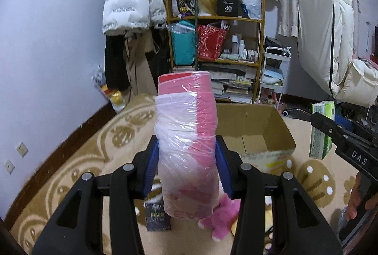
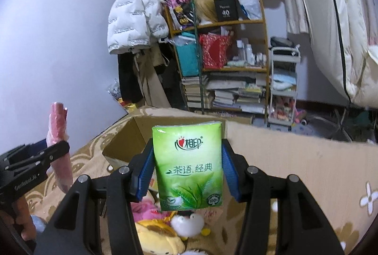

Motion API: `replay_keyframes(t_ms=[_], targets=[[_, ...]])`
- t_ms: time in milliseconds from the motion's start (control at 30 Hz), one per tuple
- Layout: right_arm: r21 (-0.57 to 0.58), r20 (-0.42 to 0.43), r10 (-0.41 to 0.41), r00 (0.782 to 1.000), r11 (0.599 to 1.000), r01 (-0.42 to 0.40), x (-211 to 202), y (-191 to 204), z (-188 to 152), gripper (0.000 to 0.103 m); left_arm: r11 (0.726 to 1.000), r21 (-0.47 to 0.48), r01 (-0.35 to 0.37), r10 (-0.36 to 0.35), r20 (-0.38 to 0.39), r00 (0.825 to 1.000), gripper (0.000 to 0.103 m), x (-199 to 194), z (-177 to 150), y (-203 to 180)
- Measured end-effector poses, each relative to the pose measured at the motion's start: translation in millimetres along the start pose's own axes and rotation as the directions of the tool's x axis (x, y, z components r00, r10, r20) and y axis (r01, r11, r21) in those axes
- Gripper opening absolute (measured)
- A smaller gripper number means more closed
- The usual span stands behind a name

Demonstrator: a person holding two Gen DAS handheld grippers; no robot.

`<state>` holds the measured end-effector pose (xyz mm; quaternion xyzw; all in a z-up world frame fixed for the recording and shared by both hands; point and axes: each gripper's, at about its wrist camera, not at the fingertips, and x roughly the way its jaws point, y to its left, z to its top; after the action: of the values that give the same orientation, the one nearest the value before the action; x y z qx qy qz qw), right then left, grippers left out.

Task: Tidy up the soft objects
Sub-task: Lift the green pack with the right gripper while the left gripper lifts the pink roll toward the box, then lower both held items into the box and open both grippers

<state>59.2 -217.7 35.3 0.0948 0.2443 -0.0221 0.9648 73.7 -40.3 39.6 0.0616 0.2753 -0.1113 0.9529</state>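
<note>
Holding one pink plastic-wrapped roll (image 1: 186,136) clenched in my left fingers (image 1: 186,160) and one green tissue pack (image 2: 187,165) squeezed in my right fingers (image 2: 186,170), both raised near the one open cardboard box (image 1: 255,132). Both look light and squashy, the roll's film likely slippery, so mid-body grips suit. At least three plush toys lie on the rug below.

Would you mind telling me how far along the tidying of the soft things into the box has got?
Done: nothing soft is visibly in the cardboard box yet. In hand: the left gripper clamps a pink plastic-wrapped pack, and the right gripper clamps a green tissue pack, both held up near the box. Left: a pink plush and a yellow plush lie on the carpet.
</note>
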Motion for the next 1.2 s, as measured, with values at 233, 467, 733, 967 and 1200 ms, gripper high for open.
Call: replay_keyframes(t_ms=[233, 467, 733, 967, 1200], targets=[[-0.042, 0.006, 0.019, 1.000, 0.999, -0.019, 15.5, 6.7, 8.2, 0.056, 1.000, 0.029, -0.006, 0.005, 0.031, 1.000, 0.044, 18.5, 22.6, -2.8], [-0.052, 0.004, 0.040, 0.999, 0.998, -0.040, 33.4, 5.6, 10.0, 0.056, 1.000, 0.029, -0.001, -0.001, 0.045, 0.999, 0.044, 41.6, 40.0, -2.6], [-0.033, 0.006, 0.063, 0.998, 0.997, -0.063, 53.9, -4.6, 17.5, 0.056, 1.000, 0.022, 0.016, -0.017, 0.040, 0.999, 0.044, 67.2, 51.1, -4.7], [-0.014, 0.010, 0.070, 0.997, 0.997, -0.070, 76.3, -8.4, 27.1, 0.056, 0.999, 0.028, 0.031, -0.031, 0.009, 0.999, 0.044, 85.5, 47.0, -4.9], [0.017, -0.019, 0.097, 0.995, 0.995, -0.097, 95.4, -14.8, 22.3, 0.056, 0.998, 0.012, 0.058, -0.057, -0.044, 0.997, 0.044, 108.9, 41.8, -5.5]])
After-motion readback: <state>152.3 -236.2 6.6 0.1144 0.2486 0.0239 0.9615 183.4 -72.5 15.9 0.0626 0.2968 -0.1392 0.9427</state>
